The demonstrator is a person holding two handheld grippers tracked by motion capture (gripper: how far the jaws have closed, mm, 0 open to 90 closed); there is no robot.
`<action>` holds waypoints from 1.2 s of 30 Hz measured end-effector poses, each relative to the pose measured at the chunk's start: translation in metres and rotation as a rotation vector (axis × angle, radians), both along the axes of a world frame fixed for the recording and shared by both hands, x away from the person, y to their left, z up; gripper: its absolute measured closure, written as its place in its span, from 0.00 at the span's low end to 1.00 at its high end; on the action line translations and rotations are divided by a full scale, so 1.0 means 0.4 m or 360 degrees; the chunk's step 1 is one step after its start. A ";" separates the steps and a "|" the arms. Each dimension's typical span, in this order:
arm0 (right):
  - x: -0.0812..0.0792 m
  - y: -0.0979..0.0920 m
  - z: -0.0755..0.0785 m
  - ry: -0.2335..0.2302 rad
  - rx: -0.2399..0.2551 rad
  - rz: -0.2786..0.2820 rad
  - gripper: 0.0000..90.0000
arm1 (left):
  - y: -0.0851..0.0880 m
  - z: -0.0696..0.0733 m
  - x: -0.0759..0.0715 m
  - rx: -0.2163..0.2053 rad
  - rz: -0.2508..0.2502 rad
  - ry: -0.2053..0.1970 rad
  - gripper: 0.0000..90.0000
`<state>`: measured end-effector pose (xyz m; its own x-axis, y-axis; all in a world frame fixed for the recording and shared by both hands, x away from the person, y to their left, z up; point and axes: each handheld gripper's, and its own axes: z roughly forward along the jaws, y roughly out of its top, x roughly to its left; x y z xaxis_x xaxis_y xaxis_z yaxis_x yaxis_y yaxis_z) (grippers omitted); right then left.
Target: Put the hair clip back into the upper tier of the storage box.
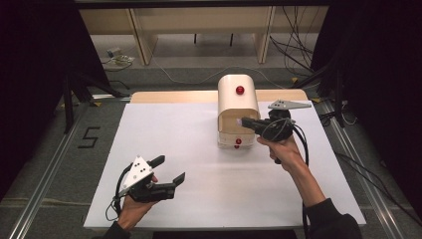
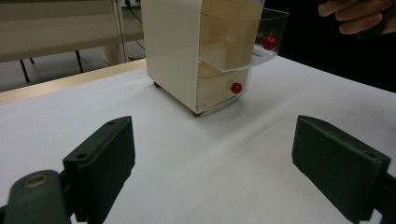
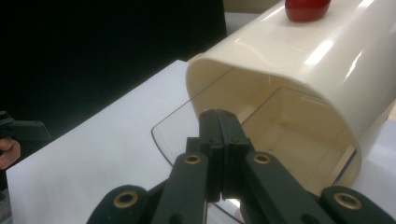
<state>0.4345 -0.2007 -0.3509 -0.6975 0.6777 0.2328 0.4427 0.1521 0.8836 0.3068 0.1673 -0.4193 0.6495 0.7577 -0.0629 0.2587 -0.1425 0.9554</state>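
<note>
A cream drawer cabinet (image 1: 238, 104) (image 2: 173, 46) (image 3: 303, 51) stands on the white table, with a red knob (image 1: 240, 90) (image 3: 306, 8) on its rounded top. Its upper clear drawer (image 2: 268, 23) (image 3: 289, 121) is pulled partway out; that drawer's red knob (image 2: 269, 42) is free. The lower drawer, with its own red knob (image 1: 238, 141) (image 2: 236, 87), is pushed in. My right gripper (image 1: 244, 122) (image 3: 218, 116) is shut, its tips over the upper drawer's clear front rim, nothing seen between them. My left gripper (image 1: 170, 168) (image 2: 212, 154) rests open near the front left, facing the cabinet from a distance.
The white table (image 1: 174, 129) has a wooden strip (image 1: 174, 96) along its far edge. Cables and black stands lie on the floor around it. The hand holding the right gripper (image 2: 359, 16) shows beyond the cabinet in the left gripper view.
</note>
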 end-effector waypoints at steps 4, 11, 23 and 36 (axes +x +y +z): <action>0.003 0.002 0.000 0.0007 0.0002 -0.0003 1.00 | 0.000 0.000 0.000 0.0000 0.0000 0.0000 0.14; 0.009 0.007 -0.004 0.0008 -0.0009 -0.0002 1.00 | -0.001 0.000 0.000 0.0000 0.0000 -0.0001 0.14; 0.016 0.014 -0.012 0.0036 -0.0019 0.0000 0.95 | 0.000 0.000 0.000 0.0001 -0.0004 0.0004 0.14; -0.006 0.015 0.018 -0.0009 0.0023 0.0065 0.83 | 0.000 0.000 0.001 0.0001 -0.0003 0.0005 0.14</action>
<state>0.4322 -0.1947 -0.3438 -0.7261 0.6449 0.2385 0.4313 0.1570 0.8885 0.3071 0.1675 -0.4191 0.6509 0.7564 -0.0645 0.2616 -0.1438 0.9544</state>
